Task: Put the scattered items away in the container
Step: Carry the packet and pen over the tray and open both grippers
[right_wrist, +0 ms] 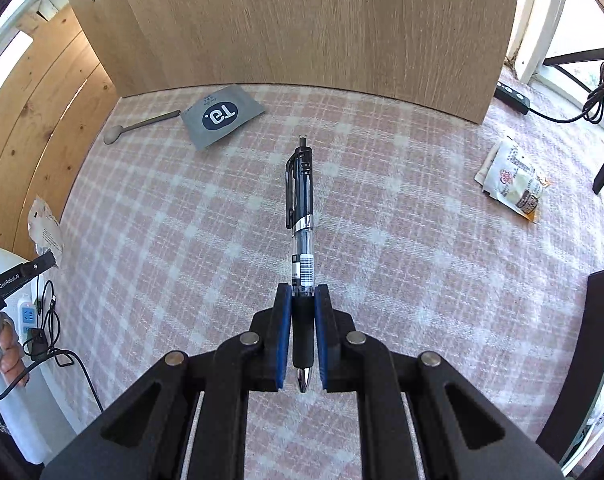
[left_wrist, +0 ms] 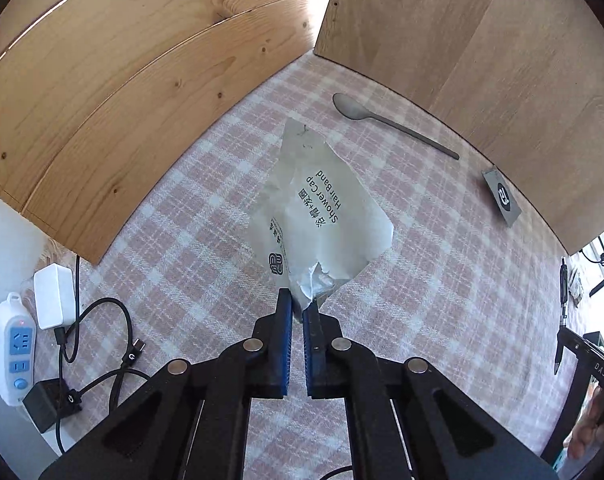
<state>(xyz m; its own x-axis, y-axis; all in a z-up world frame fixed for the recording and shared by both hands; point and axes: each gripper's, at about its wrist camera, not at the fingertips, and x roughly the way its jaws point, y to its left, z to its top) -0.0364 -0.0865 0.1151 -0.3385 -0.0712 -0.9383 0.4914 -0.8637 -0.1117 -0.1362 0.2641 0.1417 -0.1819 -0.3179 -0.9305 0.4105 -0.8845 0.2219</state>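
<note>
We have both pickups made and are carrying: our left gripper (left_wrist: 298, 300) pinches a crumpled corner of the shower cap packet (left_wrist: 321, 216), the rest hanging beyond the tips, while our right gripper (right_wrist: 302, 292) clamps the pen (right_wrist: 302, 200) by its rubber grip, barrel jutting forward. Next we need the container, which neither view shows; the spoon (left_wrist: 381, 120) and grey sachet (right_wrist: 218, 116) remain at the tablecloth's (right_wrist: 421, 280) far edge.

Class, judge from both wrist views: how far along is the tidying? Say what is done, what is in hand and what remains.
Done: nothing shows as stored; no container is clearly in view. In hand: the left gripper pinches the corner of the white shower cap packet; the right gripper is clamped on the pen. Left: the spoon, the grey sachet and the snack packet lie on the checked cloth.
</note>
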